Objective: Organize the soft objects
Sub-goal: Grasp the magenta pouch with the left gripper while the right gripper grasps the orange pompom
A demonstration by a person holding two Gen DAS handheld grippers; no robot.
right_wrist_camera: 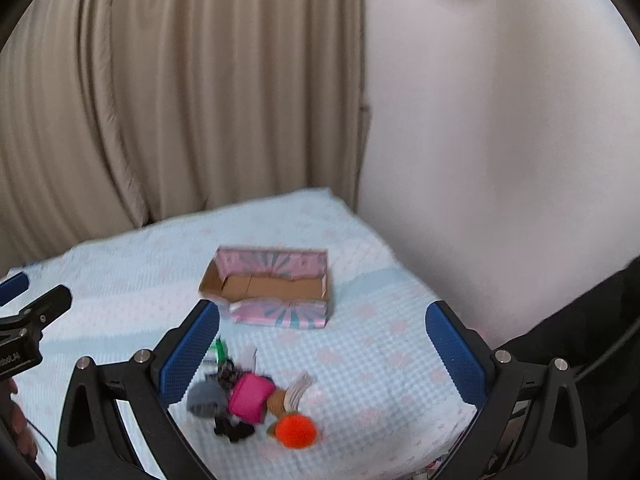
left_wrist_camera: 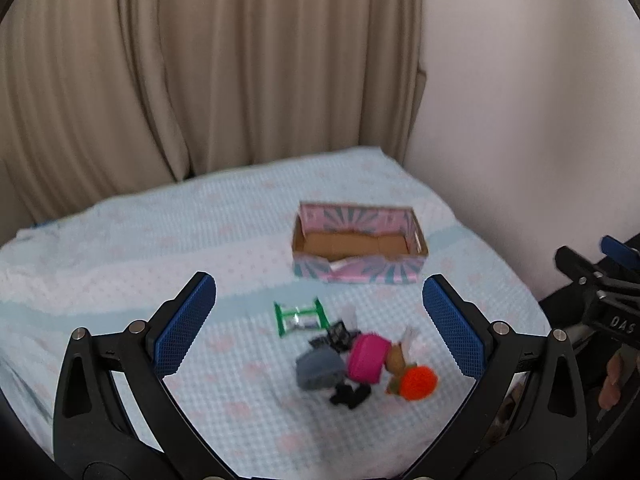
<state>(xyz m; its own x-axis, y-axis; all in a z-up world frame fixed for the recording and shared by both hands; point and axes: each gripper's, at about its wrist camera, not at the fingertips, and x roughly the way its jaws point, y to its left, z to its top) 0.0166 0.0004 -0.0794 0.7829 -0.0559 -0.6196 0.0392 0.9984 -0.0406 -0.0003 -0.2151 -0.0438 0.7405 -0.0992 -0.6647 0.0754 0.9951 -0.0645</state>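
Note:
A pile of small soft things lies on the light blue bedspread [left_wrist_camera: 160, 248]: a pink roll [left_wrist_camera: 368, 358], a grey bundle [left_wrist_camera: 318, 368], an orange pompom [left_wrist_camera: 418, 382], a black piece [left_wrist_camera: 350, 395] and a green-edged packet [left_wrist_camera: 300, 317]. An open pink and teal cardboard box [left_wrist_camera: 360, 246] stands empty behind the pile. My left gripper [left_wrist_camera: 320, 320] is open and empty above the pile. My right gripper [right_wrist_camera: 322, 354] is open and empty, with the pink roll [right_wrist_camera: 250, 398], the orange pompom [right_wrist_camera: 296, 431] and the box [right_wrist_camera: 272, 288] below and ahead of it.
Beige curtains [left_wrist_camera: 200, 80] hang behind the bed, and a white wall [left_wrist_camera: 520, 120] stands on the right. The right gripper's body [left_wrist_camera: 600, 292] shows at the right edge of the left wrist view. The left gripper's body [right_wrist_camera: 28, 320] shows at the left edge of the right wrist view.

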